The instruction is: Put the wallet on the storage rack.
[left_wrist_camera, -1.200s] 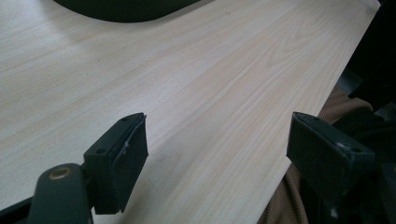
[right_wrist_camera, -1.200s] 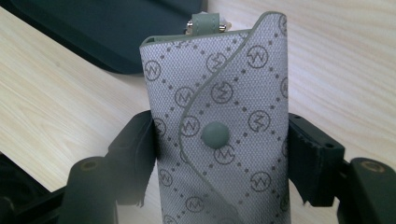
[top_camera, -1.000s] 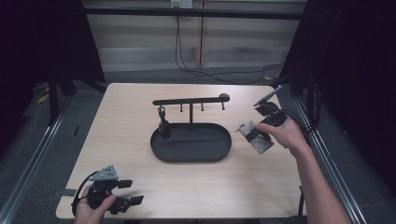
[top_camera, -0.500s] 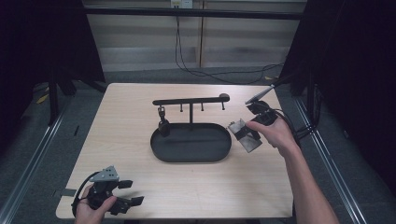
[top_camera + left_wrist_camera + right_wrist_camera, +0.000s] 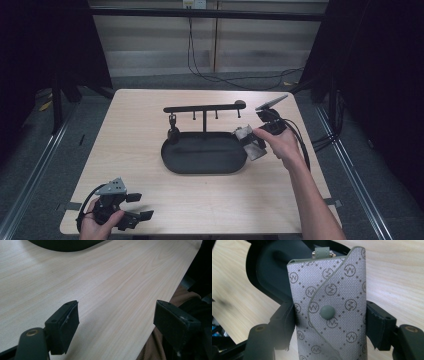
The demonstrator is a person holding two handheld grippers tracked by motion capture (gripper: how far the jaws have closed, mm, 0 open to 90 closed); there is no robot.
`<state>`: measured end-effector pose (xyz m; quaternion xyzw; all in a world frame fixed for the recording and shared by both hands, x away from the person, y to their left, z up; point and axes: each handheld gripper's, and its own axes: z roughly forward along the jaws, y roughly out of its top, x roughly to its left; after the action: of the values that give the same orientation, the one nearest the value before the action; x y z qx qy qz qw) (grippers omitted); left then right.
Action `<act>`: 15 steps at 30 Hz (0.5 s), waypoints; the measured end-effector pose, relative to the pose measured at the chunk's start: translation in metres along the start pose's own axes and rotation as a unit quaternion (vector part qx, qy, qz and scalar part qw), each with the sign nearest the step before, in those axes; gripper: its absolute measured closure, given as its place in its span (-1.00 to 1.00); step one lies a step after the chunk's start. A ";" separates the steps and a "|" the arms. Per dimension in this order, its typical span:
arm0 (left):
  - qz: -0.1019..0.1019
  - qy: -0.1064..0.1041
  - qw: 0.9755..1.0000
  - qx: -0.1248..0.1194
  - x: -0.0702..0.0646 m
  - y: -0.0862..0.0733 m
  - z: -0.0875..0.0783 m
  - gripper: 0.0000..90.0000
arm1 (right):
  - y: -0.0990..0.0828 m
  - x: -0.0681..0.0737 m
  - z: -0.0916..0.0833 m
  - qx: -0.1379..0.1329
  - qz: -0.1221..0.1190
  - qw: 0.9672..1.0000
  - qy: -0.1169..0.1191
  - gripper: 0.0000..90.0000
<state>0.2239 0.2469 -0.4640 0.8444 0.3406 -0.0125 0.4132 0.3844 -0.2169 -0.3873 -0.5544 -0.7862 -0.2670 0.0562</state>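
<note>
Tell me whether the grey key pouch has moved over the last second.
Yes. The pouch, clamped in the right hand-held gripper, has shifted left in the high view, from beside the black tray to over its right rim.

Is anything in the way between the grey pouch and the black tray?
Nothing visible is. The right gripper is shut on the grey pouch, which hangs at the right end of the black tray. The tray's middle looks bare. Its hook rack stands along the far edge, with a small dark thing at the left.
</note>
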 end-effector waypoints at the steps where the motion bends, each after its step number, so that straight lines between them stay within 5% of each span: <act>1: 0.000 0.000 1.000 0.001 0.000 0.000 0.000 -0.55 | 0.000 0.000 0.002 -0.002 0.003 1.000 0.001 -0.29; 10: 0.002 0.001 1.000 0.002 0.000 0.001 0.000 -0.55 | -0.002 -0.001 0.022 -0.022 0.025 0.999 0.019 -0.29; 15: 0.003 0.001 1.000 0.002 0.000 0.000 0.000 -0.55 | -0.002 0.001 0.032 -0.022 0.018 0.999 0.035 -0.29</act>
<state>0.2243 0.2469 -0.4637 0.8461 0.3389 -0.0113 0.4112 0.3892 -0.2008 -0.4151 -0.5596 -0.7677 -0.3029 0.0761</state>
